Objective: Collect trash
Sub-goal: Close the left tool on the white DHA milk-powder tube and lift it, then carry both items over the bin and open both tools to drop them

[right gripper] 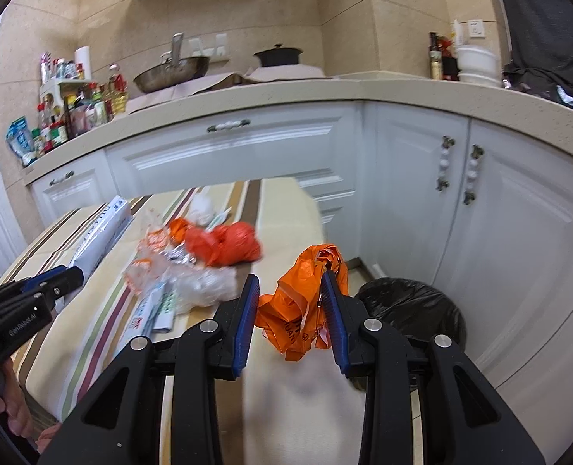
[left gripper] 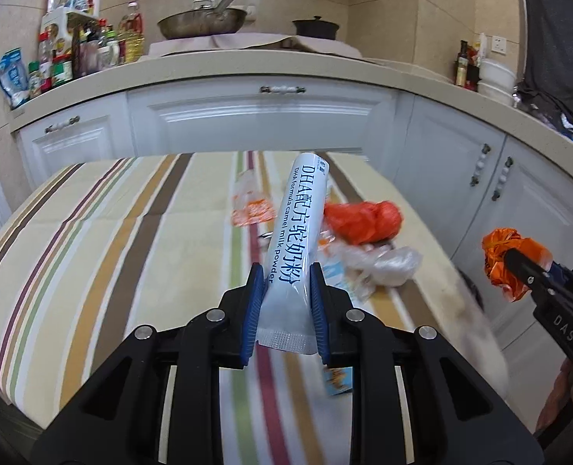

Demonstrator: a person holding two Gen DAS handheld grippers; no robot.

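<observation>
My left gripper (left gripper: 285,271) is shut on a white milk powder sachet (left gripper: 294,232) and holds it above the striped table (left gripper: 92,240). In the right wrist view the left gripper (right gripper: 69,273) shows at the left with the sachet (right gripper: 100,238). My right gripper (right gripper: 289,283) has its jaws apart, with a crumpled orange wrapper (right gripper: 305,306) between them, touching the right finger; it hangs near the table's right edge. In the left wrist view the right gripper (left gripper: 513,257) and the wrapper (left gripper: 507,255) show at the right. A bin with a black liner (right gripper: 410,306) stands on the floor beyond.
More trash lies on the table: an orange-red bag (left gripper: 363,221), clear plastic (left gripper: 387,267), an orange-printed wrapper (left gripper: 251,209) and small cartons (right gripper: 158,310). White cabinets (left gripper: 263,116) and a counter with bottles, a wok (left gripper: 205,19) and a pot stand behind.
</observation>
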